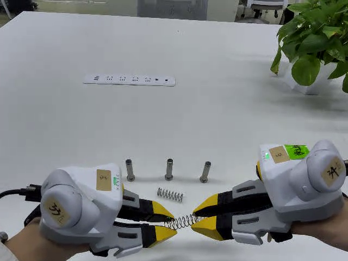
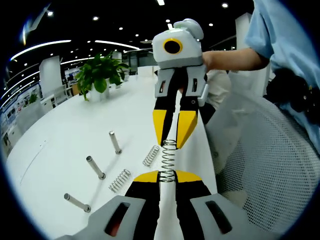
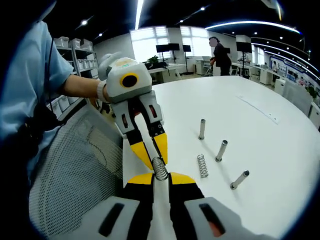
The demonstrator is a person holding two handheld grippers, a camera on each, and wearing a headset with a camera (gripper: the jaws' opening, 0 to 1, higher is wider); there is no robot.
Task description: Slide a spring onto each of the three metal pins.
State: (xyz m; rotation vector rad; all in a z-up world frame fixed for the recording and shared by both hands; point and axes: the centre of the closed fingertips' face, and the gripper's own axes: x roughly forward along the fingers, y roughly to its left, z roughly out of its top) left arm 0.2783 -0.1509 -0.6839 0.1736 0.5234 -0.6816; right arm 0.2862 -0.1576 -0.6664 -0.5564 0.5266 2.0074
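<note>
Left gripper [image 1: 173, 223]: low at 7 o'clock in the head view, held in a hand; its yellow-tipped fingers [image 2: 147, 176] are drawn narrow and pinch the left end of a spring.
Held spring [image 1: 184, 221]: clear of the tabletop [image 1: 228, 109], spanning the short gap between the two grippers with one end in each; in the left gripper view it runs toward 12 o'clock, out from that gripper's own fingers.
Right gripper [image 1: 194, 220]: low at 5 o'clock in the head view, tips facing the left gripper's; its fingers [image 3: 182, 178] are likewise narrow and clamp the spring's other end.
Loose springs: one [image 1: 170, 194] lies flat on the tabletop at 11 o'clock from the held spring, just short of the pins; the left gripper view shows two lying apart [image 2: 120, 180] [image 2: 151, 155].
Metal pins: three stand on end in a row at 12 o'clock from the grippers, left [image 1: 130, 169], middle [image 1: 169, 169] and right [image 1: 205, 172], all bare.
Power strip [image 1: 129, 80]: white, flat on the tabletop, far off at 11 o'clock.
Potted plant [image 1: 315, 38]: at 2 o'clock, at the tabletop's far right.
</note>
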